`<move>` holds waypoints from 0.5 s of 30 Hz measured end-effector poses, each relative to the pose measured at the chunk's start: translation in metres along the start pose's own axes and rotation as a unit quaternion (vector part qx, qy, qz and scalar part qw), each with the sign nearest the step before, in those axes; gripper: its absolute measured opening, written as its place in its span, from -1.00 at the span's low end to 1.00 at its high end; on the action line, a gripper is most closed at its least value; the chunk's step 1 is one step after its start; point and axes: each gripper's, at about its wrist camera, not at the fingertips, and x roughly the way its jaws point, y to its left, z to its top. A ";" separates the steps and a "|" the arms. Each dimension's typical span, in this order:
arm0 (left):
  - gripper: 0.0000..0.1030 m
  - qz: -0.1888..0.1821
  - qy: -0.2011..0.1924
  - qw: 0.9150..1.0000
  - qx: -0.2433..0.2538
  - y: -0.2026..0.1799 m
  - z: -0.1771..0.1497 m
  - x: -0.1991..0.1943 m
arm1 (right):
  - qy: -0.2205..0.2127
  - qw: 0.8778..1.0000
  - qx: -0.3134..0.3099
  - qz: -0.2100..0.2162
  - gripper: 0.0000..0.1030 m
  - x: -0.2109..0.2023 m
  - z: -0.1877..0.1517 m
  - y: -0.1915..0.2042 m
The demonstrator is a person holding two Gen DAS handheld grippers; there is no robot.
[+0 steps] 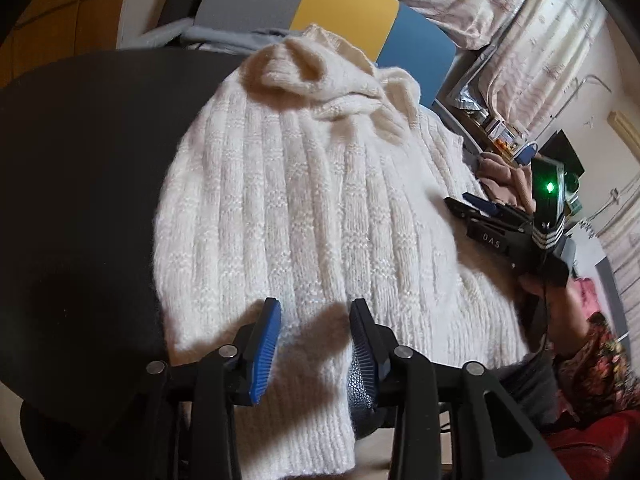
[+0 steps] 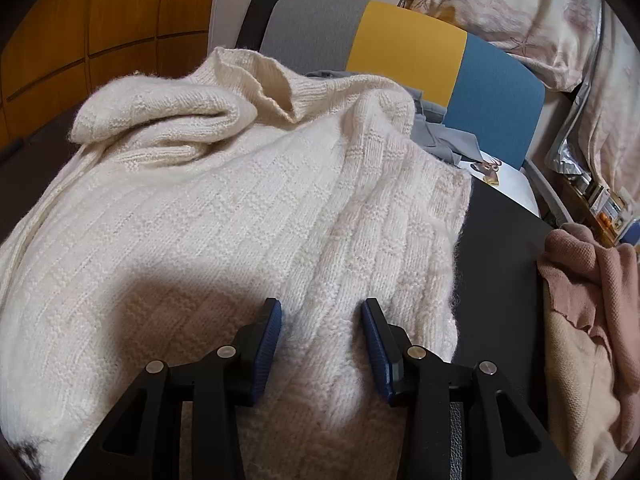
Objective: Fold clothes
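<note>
A cream cable-knit sweater (image 1: 300, 200) lies spread on a black table (image 1: 80, 160), its collar end bunched toward the far side. My left gripper (image 1: 316, 314) hovers over the sweater's near hem, jaws open, knit below them but not pinched. In the right wrist view the same sweater (image 2: 240, 220) fills the frame. My right gripper (image 2: 322, 312) stands open over a raised ridge of knit near the sweater's right edge. That ridge runs between the fingers, and the pads do not visibly press on it. From the left wrist view the right gripper (image 1: 464, 200) shows at the sweater's right side.
A chair with a grey, yellow and blue back (image 2: 408, 48) stands behind the table (image 2: 500, 260), with a grey garment (image 2: 440, 132) on its seat. A pink and beige knit pile (image 2: 588, 272) lies at the table's right edge. A hand (image 1: 532, 284) holds the right gripper.
</note>
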 end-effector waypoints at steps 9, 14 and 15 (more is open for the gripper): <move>-0.11 0.067 -0.021 0.991 0.113 -0.032 -0.014 0.005 | -0.002 1.000 -0.004 -0.003 -0.16 0.000 0.000 -0.001; -0.88 0.045 -0.023 0.998 0.050 -0.003 0.007 -0.013 | -0.003 1.000 -0.003 -0.003 -0.16 0.000 0.000 -0.001; -0.89 0.054 -0.028 0.997 0.050 0.001 0.012 -0.018 | -0.003 1.000 -0.003 -0.004 -0.16 0.000 0.000 -0.001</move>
